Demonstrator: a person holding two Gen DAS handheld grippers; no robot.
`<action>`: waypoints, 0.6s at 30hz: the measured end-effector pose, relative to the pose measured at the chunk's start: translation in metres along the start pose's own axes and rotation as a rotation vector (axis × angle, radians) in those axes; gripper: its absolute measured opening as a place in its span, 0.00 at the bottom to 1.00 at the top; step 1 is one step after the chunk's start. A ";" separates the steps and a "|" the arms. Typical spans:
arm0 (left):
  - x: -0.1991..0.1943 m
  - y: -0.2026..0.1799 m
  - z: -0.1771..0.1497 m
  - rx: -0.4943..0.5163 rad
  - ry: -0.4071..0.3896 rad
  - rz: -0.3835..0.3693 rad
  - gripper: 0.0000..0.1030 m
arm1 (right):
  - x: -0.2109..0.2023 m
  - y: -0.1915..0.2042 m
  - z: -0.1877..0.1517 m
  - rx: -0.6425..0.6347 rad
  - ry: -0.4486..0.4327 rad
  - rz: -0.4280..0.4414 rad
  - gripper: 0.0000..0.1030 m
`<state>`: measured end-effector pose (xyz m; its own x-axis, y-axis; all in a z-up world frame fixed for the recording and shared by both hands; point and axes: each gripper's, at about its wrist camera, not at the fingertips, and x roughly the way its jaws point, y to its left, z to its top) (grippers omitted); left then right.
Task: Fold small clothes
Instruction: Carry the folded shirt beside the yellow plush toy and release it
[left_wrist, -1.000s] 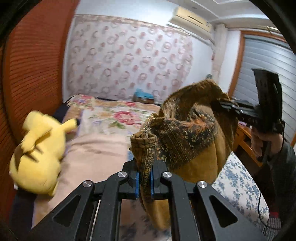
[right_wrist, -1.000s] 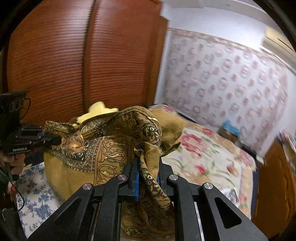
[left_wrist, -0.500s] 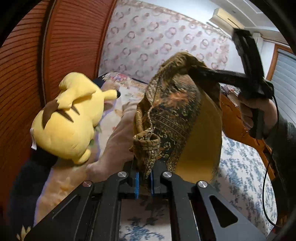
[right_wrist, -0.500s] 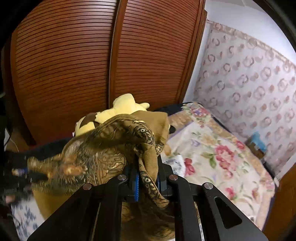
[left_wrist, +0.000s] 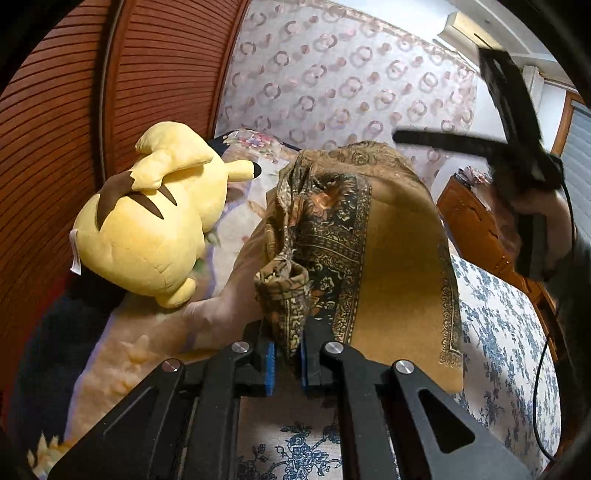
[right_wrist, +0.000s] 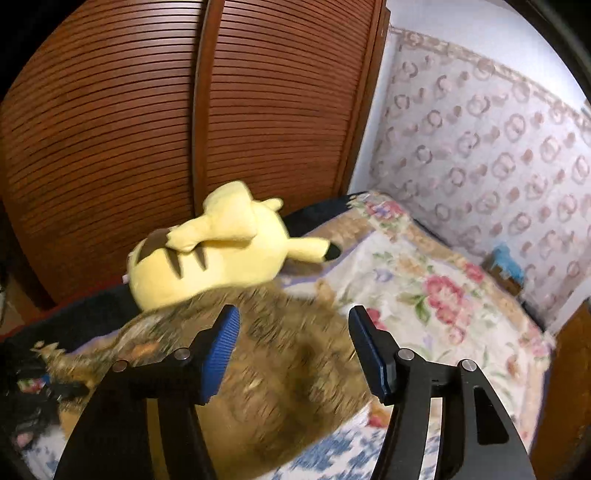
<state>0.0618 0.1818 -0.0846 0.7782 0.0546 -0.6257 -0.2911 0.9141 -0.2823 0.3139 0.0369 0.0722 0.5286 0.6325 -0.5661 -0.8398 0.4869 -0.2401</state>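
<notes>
Left gripper (left_wrist: 285, 363) clamps brown patterned cloth (left_wrist: 369, 258), mid-frame; right gripper (right_wrist: 291, 354) jaws just opened, empty. Fold unfinished.

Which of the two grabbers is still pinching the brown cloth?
The left gripper: its blue pads squeeze a bunched corner of the brown patterned cloth. The right gripper has just been opening; its jaws stand apart, pinching nothing.

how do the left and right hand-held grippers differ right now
The left hand-held gripper is shut on a bunched edge of the brown patterned cloth; the right hand-held gripper stands open, its jaws having just been opening, with nothing pinched. The left's blue pads sit nearly together; the right's are far apart above the blurred cloth. Both are black with blue pads, over the bed.
</notes>
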 end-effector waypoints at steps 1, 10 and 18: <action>-0.001 0.000 0.001 0.003 0.001 0.008 0.13 | -0.005 0.006 -0.008 0.006 0.008 0.025 0.62; -0.022 0.000 0.010 0.036 -0.064 0.022 0.57 | 0.013 0.031 -0.063 0.083 0.071 0.103 0.62; -0.042 -0.019 0.017 0.109 -0.109 0.037 0.78 | 0.024 0.038 -0.064 0.137 0.063 0.064 0.62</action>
<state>0.0443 0.1685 -0.0406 0.8254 0.1272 -0.5500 -0.2634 0.9485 -0.1758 0.2871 0.0320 -0.0011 0.4623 0.6279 -0.6261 -0.8444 0.5273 -0.0948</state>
